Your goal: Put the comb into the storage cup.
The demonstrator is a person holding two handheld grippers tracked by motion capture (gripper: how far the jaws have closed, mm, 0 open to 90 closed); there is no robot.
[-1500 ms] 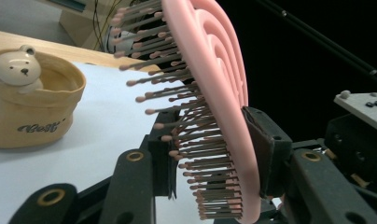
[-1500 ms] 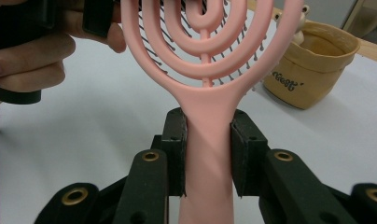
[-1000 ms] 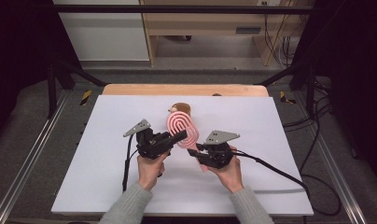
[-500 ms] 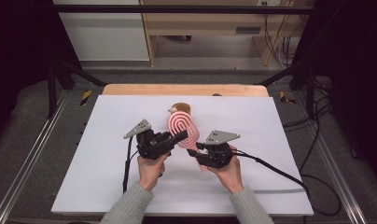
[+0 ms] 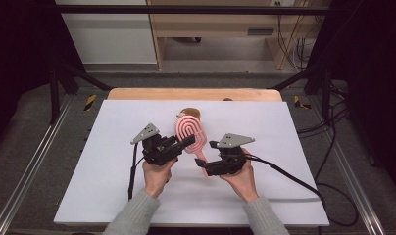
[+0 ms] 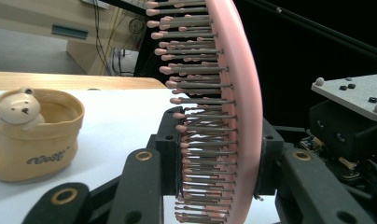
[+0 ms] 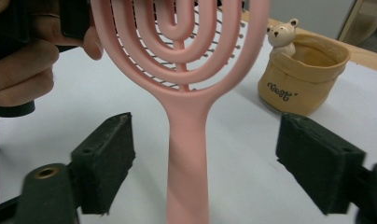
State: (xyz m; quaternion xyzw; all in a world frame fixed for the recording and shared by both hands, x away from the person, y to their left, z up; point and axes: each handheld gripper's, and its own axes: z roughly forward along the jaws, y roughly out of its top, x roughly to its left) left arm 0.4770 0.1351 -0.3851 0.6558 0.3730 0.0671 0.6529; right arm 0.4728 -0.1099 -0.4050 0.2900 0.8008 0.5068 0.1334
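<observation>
Left gripper (image 5: 186,142) and right gripper (image 5: 206,169) meet over the white table (image 5: 294,147) in the high view, the pink brush (image 5: 191,133) between them and half hiding a tan pot (image 5: 190,113). From the left gripper view, its jaws clamp the brush head (image 6: 233,116), bristles facing the pot (image 6: 35,135), the head's top cut off. From the right gripper view, its jaws stand wide on either side of the handle (image 7: 189,154), not touching it; the handle's end is out of frame.

High view: fixed above the person's side, looking forward and down over the whole table (image 5: 112,196), from far off.
Left gripper view: rides the left tool (image 6: 214,158), very close, facing the brush (image 6: 233,93) edge-on.
Right gripper view: rides the right tool (image 7: 214,158), close, facing the brush's back.
Shared: all three views take in the brush and the tan bear pot (image 7: 303,77).
</observation>
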